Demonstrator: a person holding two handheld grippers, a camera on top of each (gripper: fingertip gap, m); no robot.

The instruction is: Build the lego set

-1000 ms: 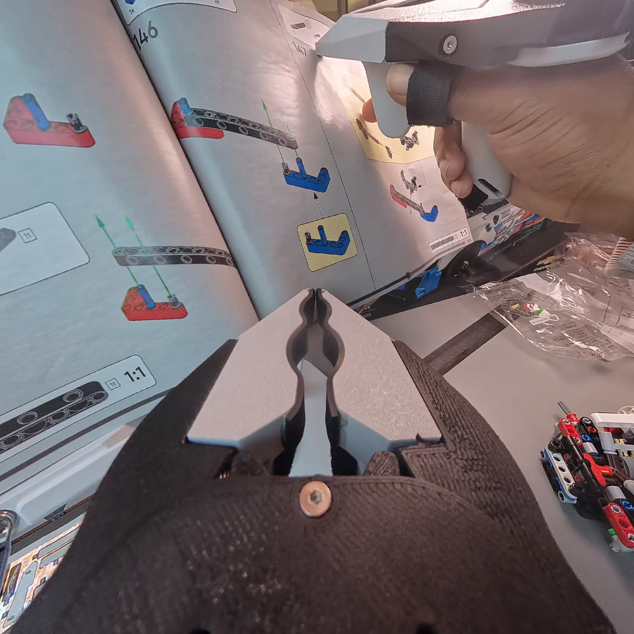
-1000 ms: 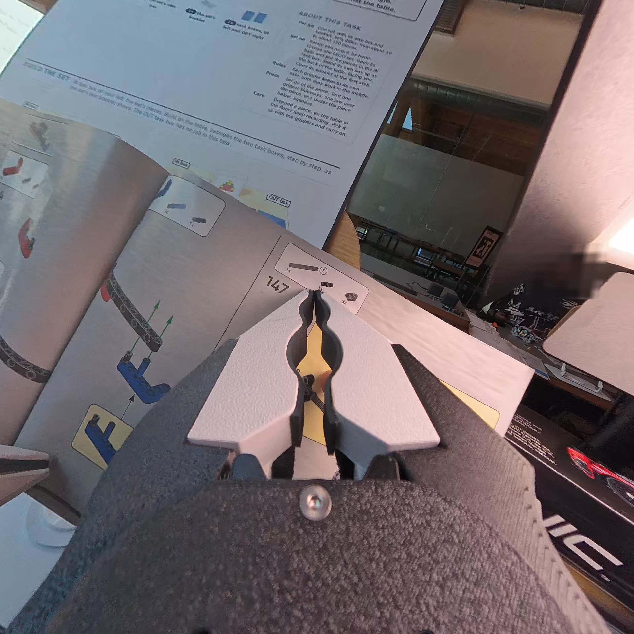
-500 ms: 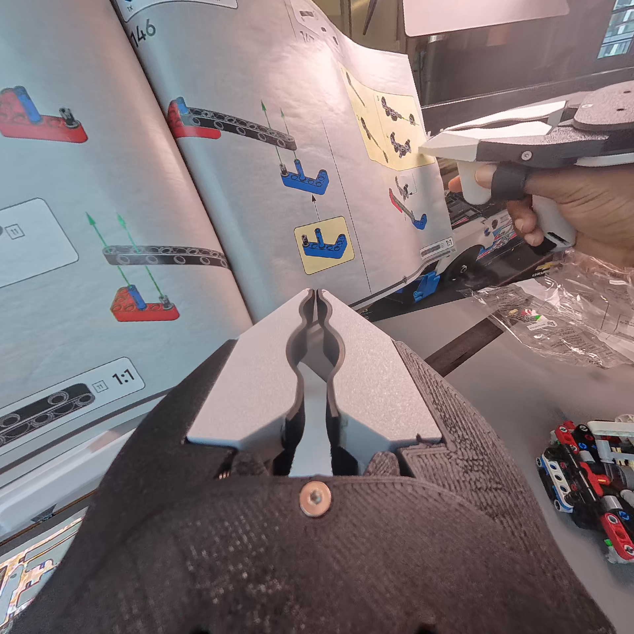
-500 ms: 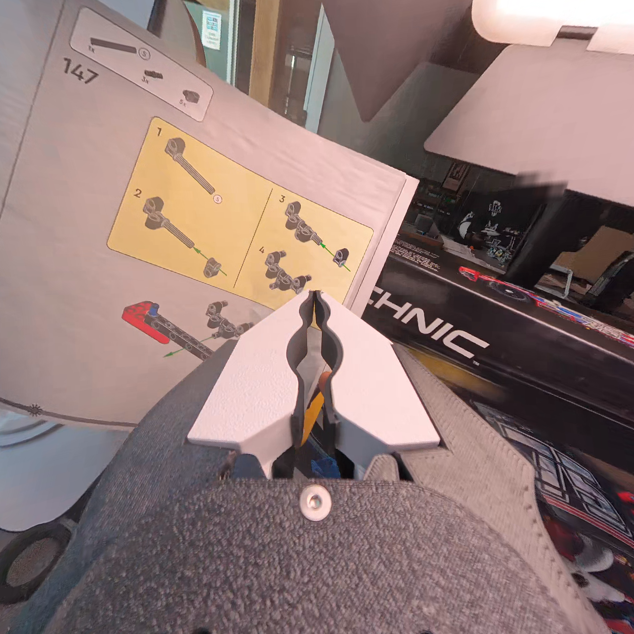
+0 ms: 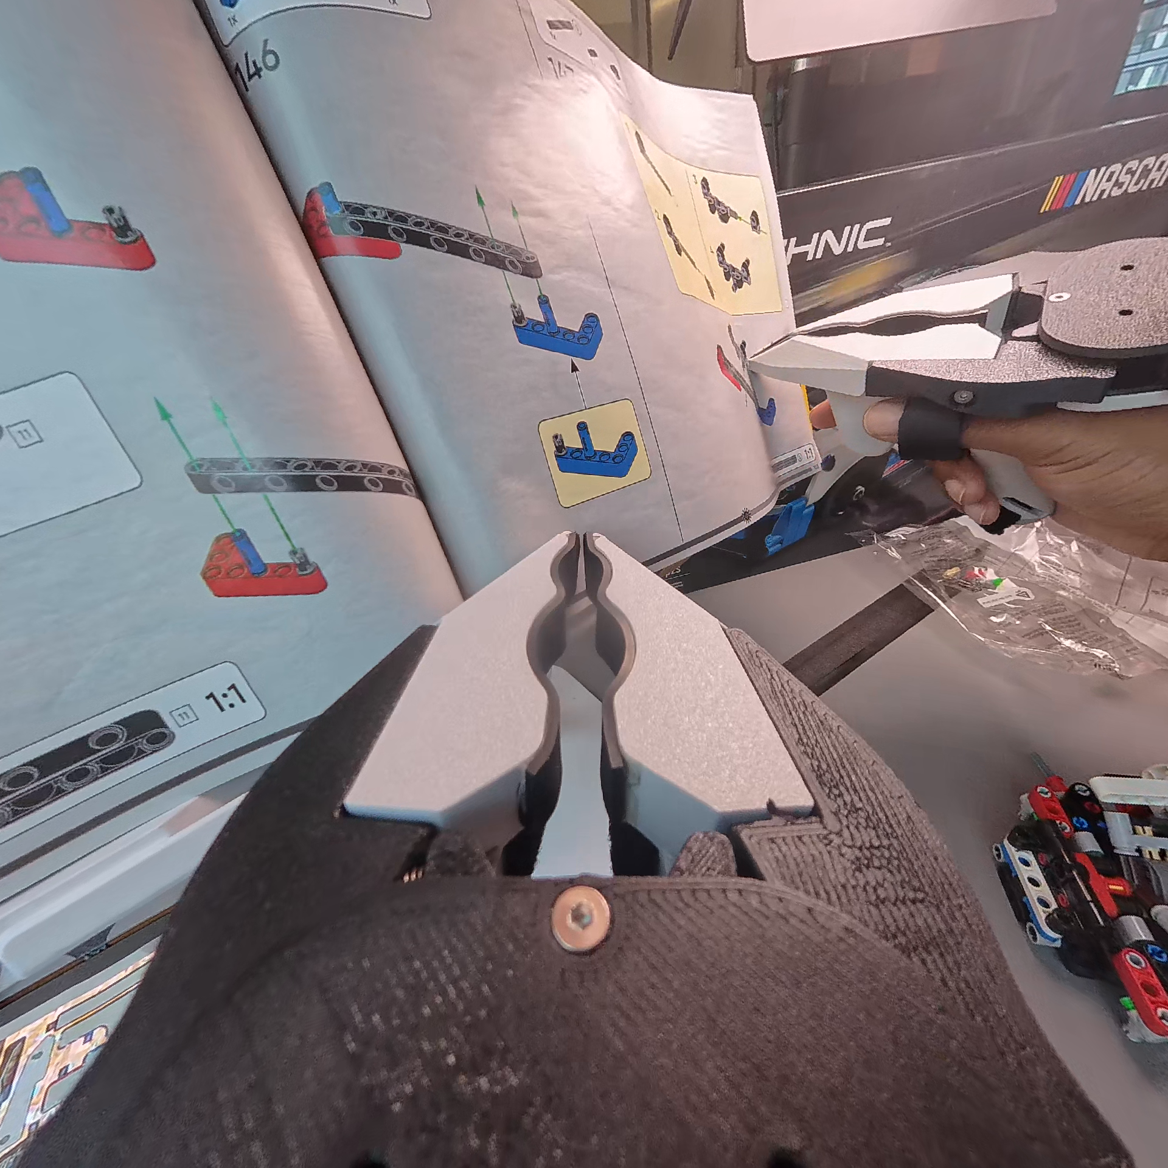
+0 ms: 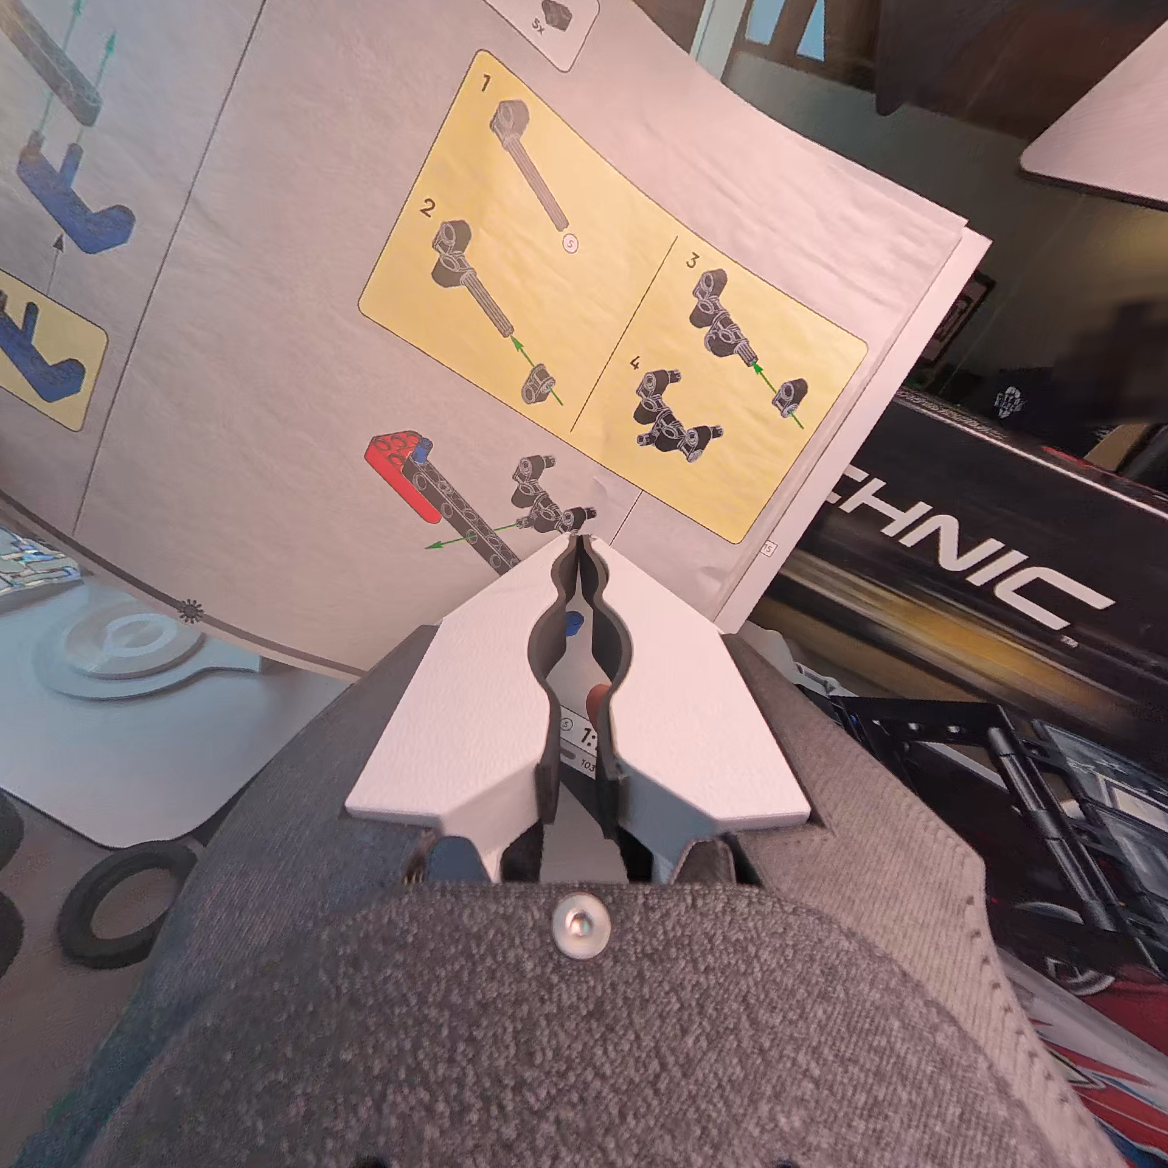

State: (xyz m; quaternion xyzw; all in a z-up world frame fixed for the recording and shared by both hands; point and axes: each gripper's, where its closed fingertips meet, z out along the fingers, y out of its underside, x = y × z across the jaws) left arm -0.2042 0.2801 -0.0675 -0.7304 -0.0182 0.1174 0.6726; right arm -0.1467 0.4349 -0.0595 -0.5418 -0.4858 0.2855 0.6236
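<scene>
Lego model point(image 5: 1100, 897), partly built in red, black, white and blue, lies on the grey table point(image 5: 948, 758) at the right edge of the left wrist view, cut off by the frame. Instruction booklet point(image 5: 379, 284) stands open and fills the left of both views; its pages carry printed step numbers and part diagrams, its right page curling. Black set box point(image 6: 986, 569) behind the booklet bears white lettering, partly hidden. Clear plastic bag point(image 5: 1043, 600) lies crumpled near the box, contents too small to tell.

Left gripper point(image 5: 580, 537): tips pressed together, nothing between them, aimed at the booklet's lower edge. Right gripper point(image 6: 580, 538): tips likewise pressed together and empty, pointing at the right page. Hand point(image 5: 1087, 468) grips its handle, 1 finger on the trigger through a black strap.
</scene>
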